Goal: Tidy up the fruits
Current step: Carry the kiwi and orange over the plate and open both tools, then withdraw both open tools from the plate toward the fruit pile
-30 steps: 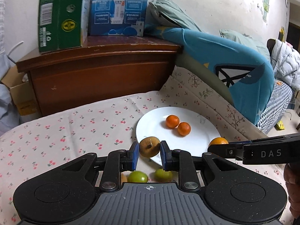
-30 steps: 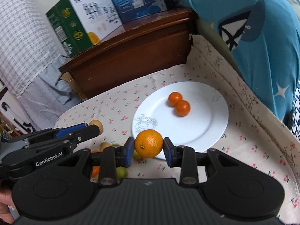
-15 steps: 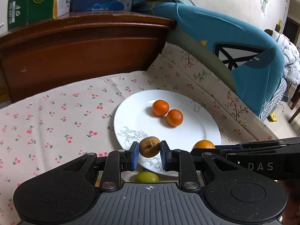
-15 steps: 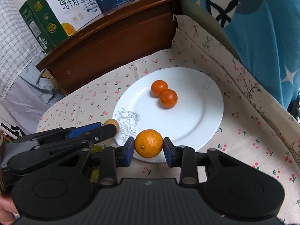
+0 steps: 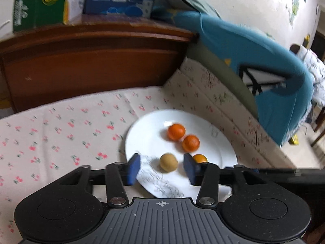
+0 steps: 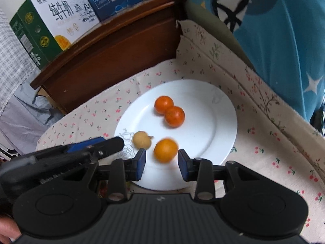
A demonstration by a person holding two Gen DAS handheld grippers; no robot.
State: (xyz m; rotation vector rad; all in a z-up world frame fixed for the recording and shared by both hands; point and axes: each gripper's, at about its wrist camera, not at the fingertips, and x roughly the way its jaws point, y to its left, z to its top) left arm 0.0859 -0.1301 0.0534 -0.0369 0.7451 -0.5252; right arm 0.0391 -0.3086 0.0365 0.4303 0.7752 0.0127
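A second ago both grippers clenched fruit; now both are letting go. The left gripper point(image 5: 161, 169) is spreading, its brown fruit point(image 5: 168, 162) released onto the near part of the white plate point(image 5: 142, 134). The right gripper point(image 6: 161, 164) is opening too, its orange point(image 6: 165, 150) free between the pads, just right of the brown fruit.

Surface: cherry-print cloth point(image 6: 264, 162). White plate point(image 6: 221, 122) sits directly on it. Wooden cabinet point(image 6: 113, 61) stands behind the cloth's far edge.
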